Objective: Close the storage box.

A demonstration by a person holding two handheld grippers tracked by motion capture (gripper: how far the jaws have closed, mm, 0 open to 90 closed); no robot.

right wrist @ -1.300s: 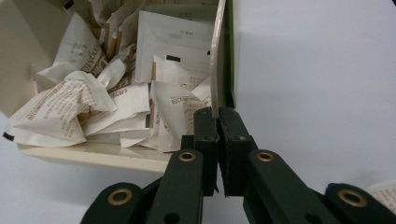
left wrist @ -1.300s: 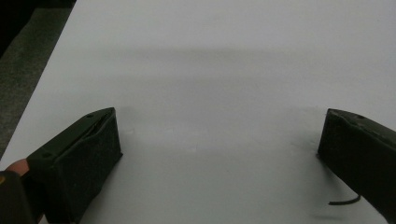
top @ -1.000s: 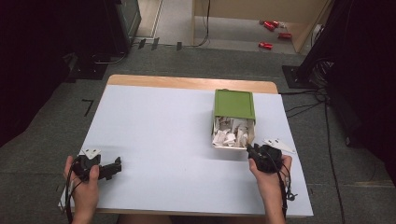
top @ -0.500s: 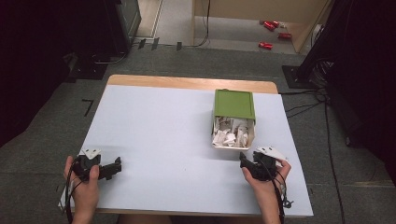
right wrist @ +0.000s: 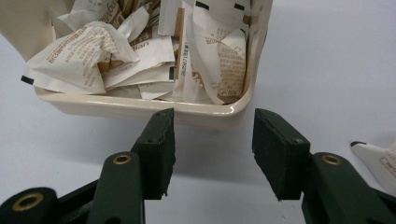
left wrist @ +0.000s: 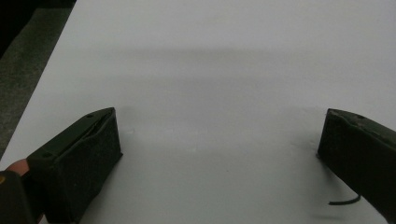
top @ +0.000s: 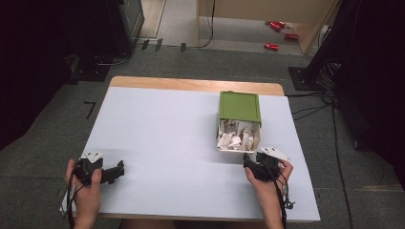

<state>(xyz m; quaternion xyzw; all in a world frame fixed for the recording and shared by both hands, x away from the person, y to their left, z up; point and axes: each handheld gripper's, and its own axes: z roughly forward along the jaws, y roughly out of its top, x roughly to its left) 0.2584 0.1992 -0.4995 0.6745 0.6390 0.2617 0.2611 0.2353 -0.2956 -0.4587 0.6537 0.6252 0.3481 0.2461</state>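
White tabletop point(top: 167, 143), grey carpet around. Cream plastic box point(right wrist: 140, 109), green lid point(top: 239, 106) slid half back, full of paper sachets point(right wrist: 93, 56). One white sachet point(top: 273, 152) lies out beside right gripper point(right wrist: 212, 154): jaws half-open, empty, just shifting, facing box rim. Left gripper point(left wrist: 219, 154) wide, empty, well apart. Unloading barely begun.

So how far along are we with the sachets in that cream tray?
Early. One white paper sachet lies out on the white table. The right tongs, empty and just closing slightly, face the near rim of the cream plastic tray, half under its green lid. Its heap of sachets is still to move; the left tongs sit open, apart.
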